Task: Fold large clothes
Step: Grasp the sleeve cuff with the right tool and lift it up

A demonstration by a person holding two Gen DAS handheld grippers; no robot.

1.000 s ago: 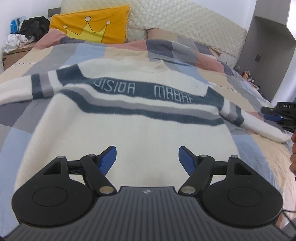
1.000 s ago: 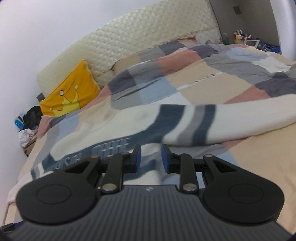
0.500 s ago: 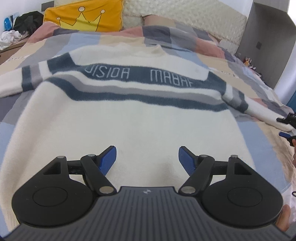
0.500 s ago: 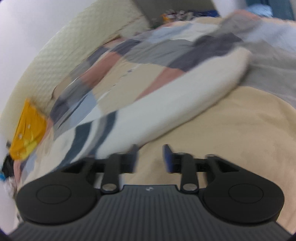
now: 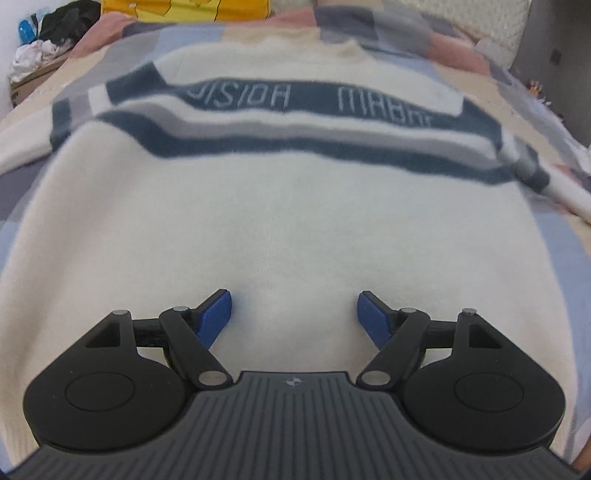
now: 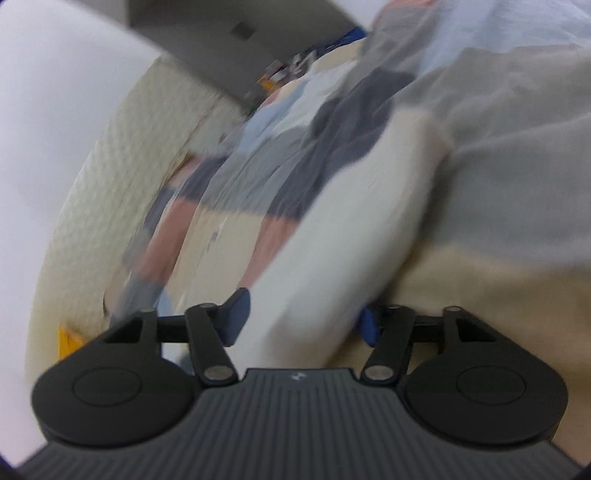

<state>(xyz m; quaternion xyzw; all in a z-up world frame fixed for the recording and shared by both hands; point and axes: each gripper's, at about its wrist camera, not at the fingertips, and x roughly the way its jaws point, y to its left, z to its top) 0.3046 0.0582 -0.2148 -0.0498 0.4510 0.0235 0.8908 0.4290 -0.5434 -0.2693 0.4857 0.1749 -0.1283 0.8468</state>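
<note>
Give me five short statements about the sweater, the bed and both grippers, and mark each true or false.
1. The sweater lies spread flat on the quilt. True.
2. The left gripper is clamped on the hem. False: its fingers stand wide apart, holding nothing.
3. The sweater is plain white. False: dark blue and grey stripes cross its chest.
4. The sleeve sits between the right gripper fingers. True.
5. A yellow pillow lies at the bed's head. True.

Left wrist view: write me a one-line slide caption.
Open left gripper poised over the lower body of a cream knit sweater with navy and grey chest stripes, spread flat on a patchwork quilt.
</note>
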